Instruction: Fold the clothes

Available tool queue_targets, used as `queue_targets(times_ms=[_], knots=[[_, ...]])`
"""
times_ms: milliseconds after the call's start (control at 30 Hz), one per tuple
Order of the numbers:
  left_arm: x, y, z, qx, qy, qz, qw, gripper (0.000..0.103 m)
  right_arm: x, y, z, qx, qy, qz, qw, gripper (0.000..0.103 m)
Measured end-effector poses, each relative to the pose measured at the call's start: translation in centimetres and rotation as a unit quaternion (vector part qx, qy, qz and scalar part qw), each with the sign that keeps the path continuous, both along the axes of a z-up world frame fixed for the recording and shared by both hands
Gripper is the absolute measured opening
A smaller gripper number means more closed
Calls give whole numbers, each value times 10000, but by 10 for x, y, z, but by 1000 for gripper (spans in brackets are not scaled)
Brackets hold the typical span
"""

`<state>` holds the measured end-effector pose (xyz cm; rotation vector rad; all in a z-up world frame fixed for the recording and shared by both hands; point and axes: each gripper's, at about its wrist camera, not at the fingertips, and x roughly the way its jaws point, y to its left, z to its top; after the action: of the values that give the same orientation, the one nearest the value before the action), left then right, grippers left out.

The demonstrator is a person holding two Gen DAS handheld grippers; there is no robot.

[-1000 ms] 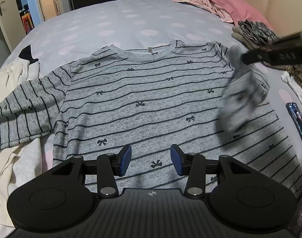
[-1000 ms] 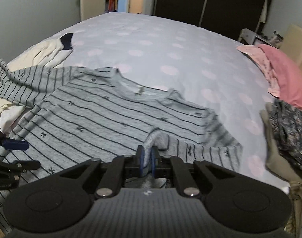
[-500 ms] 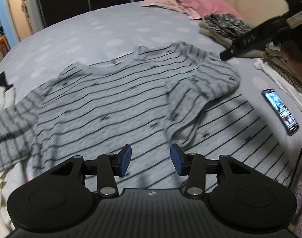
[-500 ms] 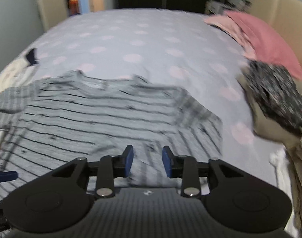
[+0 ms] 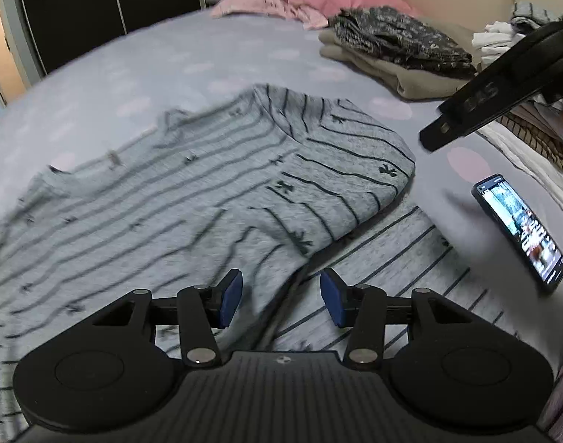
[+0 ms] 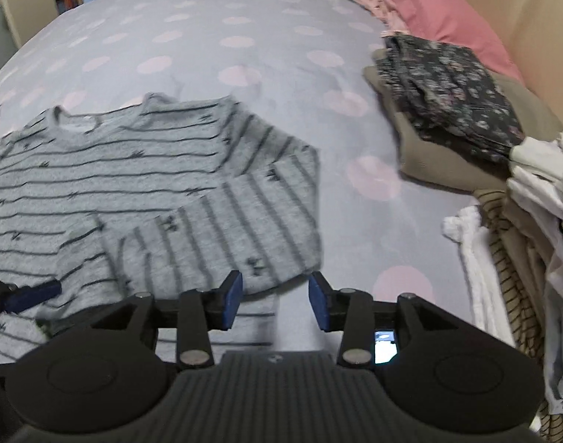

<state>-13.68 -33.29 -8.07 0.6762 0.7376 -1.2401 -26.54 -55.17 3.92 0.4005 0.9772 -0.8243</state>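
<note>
A grey striped long-sleeve top with small bow prints lies flat on the bed. Its right sleeve is folded across the chest; it also shows in the right wrist view. My left gripper is open and empty, low over the top's lower part. My right gripper is open and empty, just in front of the folded sleeve's edge. One right gripper finger shows at the upper right of the left wrist view.
A lit phone lies on the bed to the right of the top. Stacks of folded clothes and a pile of white and striped garments sit at the right. Pink pillows lie at the far right.
My right gripper let go of the sleeve, which now lies folded over the chest, and drew back to the right. My left gripper swung to the right over the top.
</note>
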Motion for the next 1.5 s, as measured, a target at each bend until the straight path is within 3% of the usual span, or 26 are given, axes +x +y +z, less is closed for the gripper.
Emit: queue_targets(times_ms=[100, 133, 167, 267, 367, 500, 667, 833, 933, 1033, 1167, 1233, 1333, 1500], knots=[[1, -10, -10, 127, -186, 138, 9997, 43, -8, -13, -6, 72, 12, -234, 9997, 45], [4, -12, -11, 159, -223, 222, 9994, 37, -11, -17, -10, 119, 39, -306, 9995, 45], [10, -12, -9, 143, -131, 324, 9993, 22, -12, -20, -13, 161, 69, -364, 9992, 45], [27, -10, -1, 70, 156, 615, 9980, 2, -17, -26, -17, 208, 100, -496, 9985, 45], [43, -1, 29, -229, 457, 744, 9959, 1, -23, -29, -16, 147, 69, -599, 9981, 45], [67, 6, 85, -787, 534, 902, 9914, 0, -26, -33, -17, 150, 80, -709, 9973, 45], [107, 21, 157, -1550, 808, 1173, 9776, 0, -26, -37, -22, 223, 122, -820, 9963, 45], [151, 44, 191, -1771, 698, 1614, 9684, 0, -25, -39, -23, 258, 108, -922, 9953, 45], [193, 62, 188, -1589, 611, 2250, 9594, 0, -23, -39, -25, 292, 106, -904, 9954, 46], [235, 76, 166, -1244, 432, 2831, 9500, 1, -20, -37, -26, 288, 42, -838, 9961, 46], [273, 90, 123, -559, 679, 3333, 9387, 20, -13, -33, -28, 261, -178, -567, 9979, 47], [278, 100, 107, -495, 716, 3439, 9349, 23, -8, -30, -29, 295, -343, -379, 9983, 47], [279, 108, 86, -372, 815, 3482, 9331, 29, -1, -25, -31, 305, -530, -230, 9979, 47], [282, 119, 66, -188, 810, 3344, 9388, 32, 22, -28, -28, 317, -665, -107, 9972, 47]])
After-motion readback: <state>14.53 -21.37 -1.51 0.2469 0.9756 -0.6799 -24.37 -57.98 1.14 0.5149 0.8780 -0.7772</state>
